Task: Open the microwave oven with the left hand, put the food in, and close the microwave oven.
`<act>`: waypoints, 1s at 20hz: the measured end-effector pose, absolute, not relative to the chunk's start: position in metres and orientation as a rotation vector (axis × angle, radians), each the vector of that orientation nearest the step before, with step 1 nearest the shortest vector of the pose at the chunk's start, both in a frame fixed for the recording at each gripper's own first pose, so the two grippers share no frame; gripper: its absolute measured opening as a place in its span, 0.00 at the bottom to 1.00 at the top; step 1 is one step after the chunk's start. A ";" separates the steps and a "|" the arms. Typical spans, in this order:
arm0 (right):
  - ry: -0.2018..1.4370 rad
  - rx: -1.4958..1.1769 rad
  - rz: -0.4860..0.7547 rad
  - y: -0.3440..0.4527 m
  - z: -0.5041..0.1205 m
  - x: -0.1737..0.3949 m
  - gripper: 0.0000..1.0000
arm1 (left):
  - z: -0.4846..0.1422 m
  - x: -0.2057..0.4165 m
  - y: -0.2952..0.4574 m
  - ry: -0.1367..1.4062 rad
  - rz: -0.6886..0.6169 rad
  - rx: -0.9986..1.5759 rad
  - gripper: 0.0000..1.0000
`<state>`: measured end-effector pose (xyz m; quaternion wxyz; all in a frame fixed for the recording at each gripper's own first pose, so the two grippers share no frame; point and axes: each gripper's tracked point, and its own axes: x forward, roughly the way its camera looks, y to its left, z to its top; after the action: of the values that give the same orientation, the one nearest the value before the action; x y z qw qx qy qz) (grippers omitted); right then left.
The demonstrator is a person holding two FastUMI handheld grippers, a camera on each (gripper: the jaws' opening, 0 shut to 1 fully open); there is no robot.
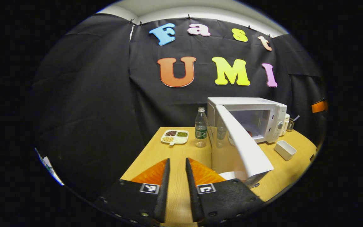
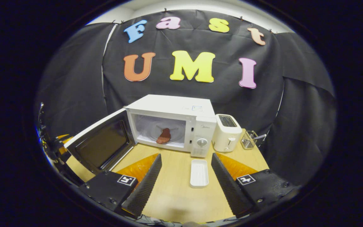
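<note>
The white microwave [image 2: 172, 108] stands at the back of the wooden table [image 2: 175, 192] with its door [image 2: 101, 145] swung wide open to the left. A red-brown piece of food [image 2: 164, 136] lies on the turntable inside. My right gripper [image 2: 186, 155] is open and empty, facing the cavity from a short way back. In the left gripper view the door [image 1: 244, 148] juts toward me on the right. My left gripper [image 1: 177, 160] hangs just left of the door's outer edge, its fingers a narrow gap apart with nothing between them.
An empty white rectangular tray [image 2: 199, 172] lies in front of the microwave's control panel. A white toaster [image 2: 227, 136] and a wire basket [image 2: 248, 139] stand to its right. A water bottle [image 1: 201, 131] and a divided plate of grains [image 1: 175, 136] sit left of the microwave.
</note>
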<state>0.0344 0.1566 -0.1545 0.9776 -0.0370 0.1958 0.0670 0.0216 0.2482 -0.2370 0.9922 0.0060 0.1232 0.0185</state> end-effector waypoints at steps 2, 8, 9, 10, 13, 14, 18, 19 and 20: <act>0.396 -0.078 0.135 0.152 -0.152 0.026 1.00 | -0.255 0.019 0.238 0.269 0.004 0.007 0.05; 0.387 -0.049 0.106 0.127 -0.145 0.018 1.00 | -0.262 0.014 0.208 0.271 -0.040 0.005 0.00; 0.388 -0.042 0.101 0.123 -0.145 0.017 1.00 | -0.260 0.014 0.200 0.267 -0.056 0.008 0.00; 0.390 -0.034 0.100 0.121 -0.144 0.015 1.00 | -0.259 0.014 0.191 0.266 -0.070 0.012 0.00; 0.386 -0.029 0.090 0.111 -0.142 0.013 1.00 | -0.256 0.014 0.158 0.263 -0.126 0.018 0.00; 0.381 -0.026 0.086 0.106 -0.141 0.011 1.00 | -0.255 0.014 0.145 0.267 -0.143 0.025 0.00; 0.408 -0.004 0.069 0.086 -0.151 0.007 1.00 | -0.249 0.015 0.095 0.260 -0.218 0.027 0.00; 0.417 0.000 0.061 0.079 -0.154 0.007 1.00 | -0.247 0.015 0.082 0.253 -0.236 0.024 0.00; 0.424 0.003 0.056 0.074 -0.156 0.007 0.91 | -0.247 0.016 0.069 0.253 -0.256 0.023 0.00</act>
<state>0.0067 0.0740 -0.1556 0.9772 0.0016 0.2104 0.0279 0.0157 0.0689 -0.2474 0.9838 0.0113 0.1257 -0.1273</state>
